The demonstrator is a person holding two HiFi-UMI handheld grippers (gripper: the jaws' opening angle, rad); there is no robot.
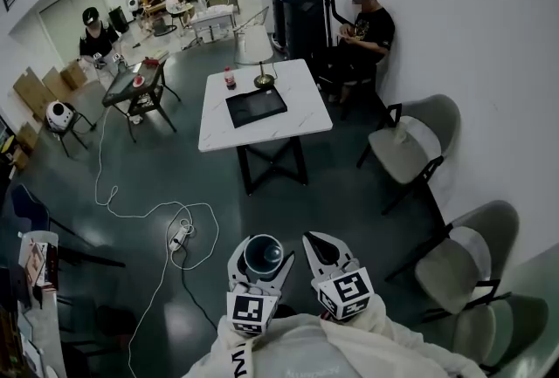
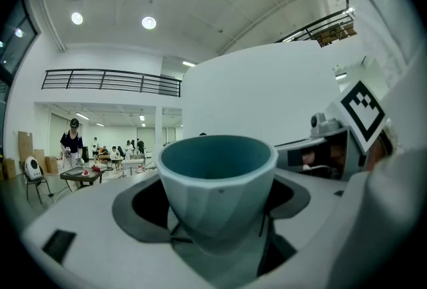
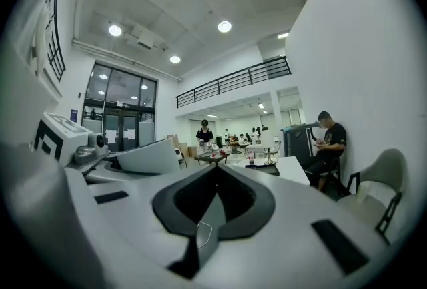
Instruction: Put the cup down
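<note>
A grey-blue faceted cup (image 1: 263, 256) stands upright between the jaws of my left gripper (image 1: 260, 263), which is shut on it; in the left gripper view the cup (image 2: 217, 177) fills the middle. My right gripper (image 1: 321, 252) is held close beside it, shut with nothing in it, its jaws meeting in the right gripper view (image 3: 212, 199). Both are held close to my body, far from the white table (image 1: 301, 101) ahead. On that table lie a dark tray (image 1: 255, 106), a small bottle (image 1: 230, 78) and a bowl-like thing (image 1: 264, 80).
Grey folding chairs (image 1: 410, 140) line the right wall. A white cable with a power strip (image 1: 179, 237) lies on the dark floor to the left. A person sits behind the table (image 1: 367, 36); another stands at a small table (image 1: 135, 88) at the left.
</note>
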